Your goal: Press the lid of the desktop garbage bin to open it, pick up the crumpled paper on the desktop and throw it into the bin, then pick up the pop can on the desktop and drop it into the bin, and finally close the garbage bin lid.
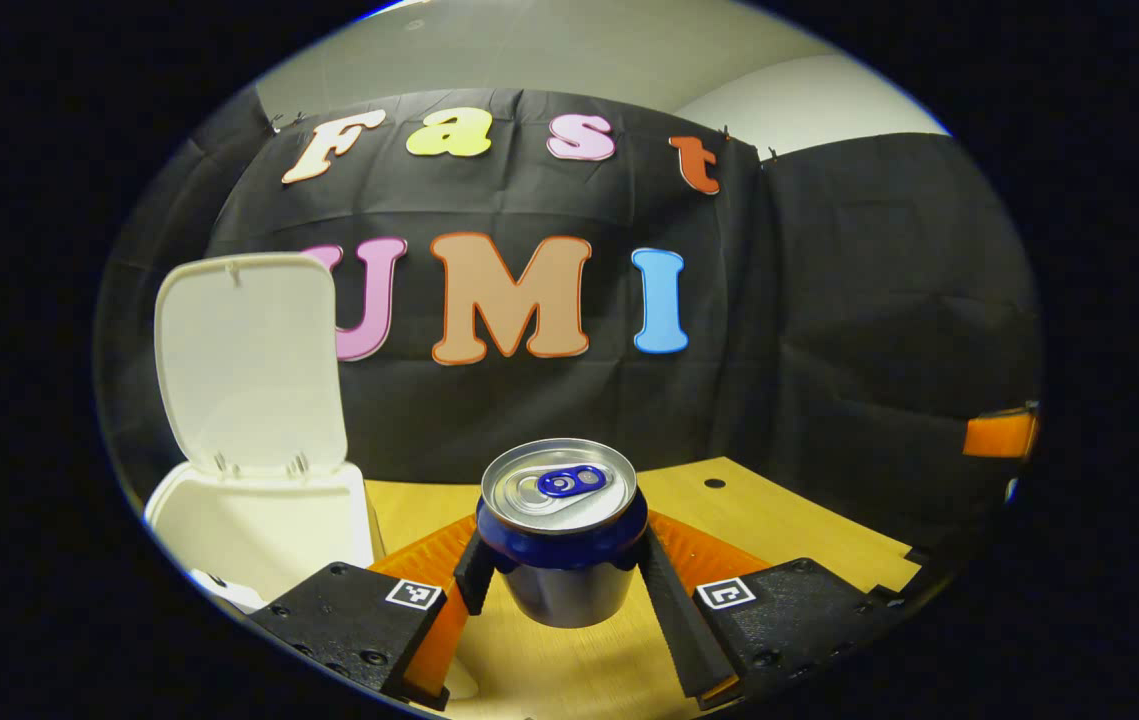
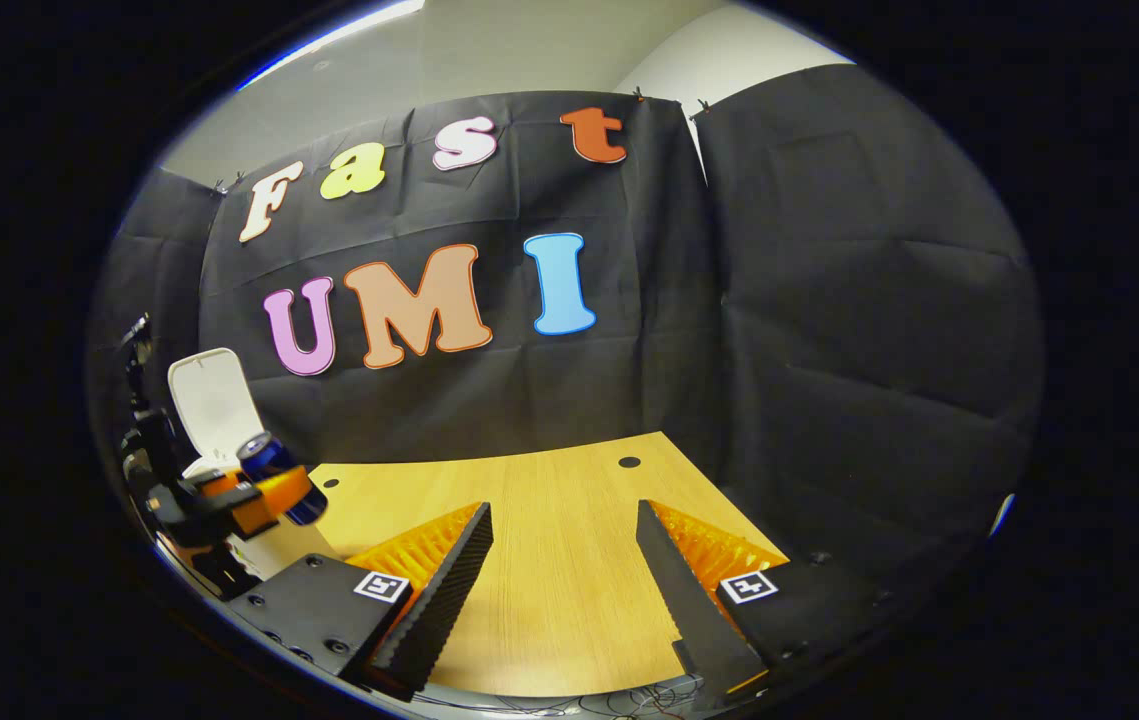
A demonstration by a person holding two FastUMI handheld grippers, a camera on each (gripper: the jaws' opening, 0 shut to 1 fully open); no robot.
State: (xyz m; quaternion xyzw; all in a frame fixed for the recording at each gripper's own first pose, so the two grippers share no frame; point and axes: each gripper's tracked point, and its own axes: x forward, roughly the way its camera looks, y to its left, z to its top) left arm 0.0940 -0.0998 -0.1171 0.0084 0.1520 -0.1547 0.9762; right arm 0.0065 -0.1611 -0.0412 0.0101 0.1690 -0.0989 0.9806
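Presently, in the left gripper view, the left tool (image 1: pixel 561 575) is clenched on the pop can (image 1: pixel 561 530), both fingers pressing its sides at lower centre of the frame; the can stands upright, its pull tab up, lifted clear of the wooden counter (image 1: pixel 779 520). At lower left the white garbage bin (image 1: pixel 264 530) stands with its lid (image 1: pixel 249 360) raised upright. In the right gripper view, the right tool (image 2: pixel 565 585) is released, its fingers spread wide over bare counter (image 2: pixel 549 490) at the bottom of the frame. At far left of that view, the left tool (image 2: pixel 274 492) holds the can (image 2: pixel 279 470) just in front of the bin's open lid (image 2: pixel 214 405).
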